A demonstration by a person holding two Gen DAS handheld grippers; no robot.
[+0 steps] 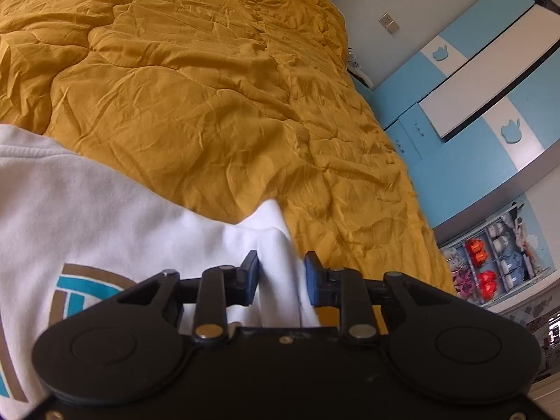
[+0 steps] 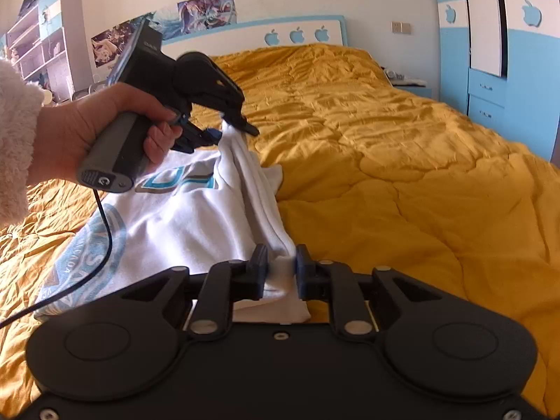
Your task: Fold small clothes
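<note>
Left wrist view: you look from just behind the left gripper, tilted down and rolled, close over the white garment on the mustard quilt.
Left view faces: bed length, toward the blue wardrobe.
Right wrist view: you sit right behind the right gripper, low over the bed, nearly upright.
Right view faces: headboard and wardrobe.
Shared: the garment, quilt, wardrobe; your left gripper appears only from the right.
</note>
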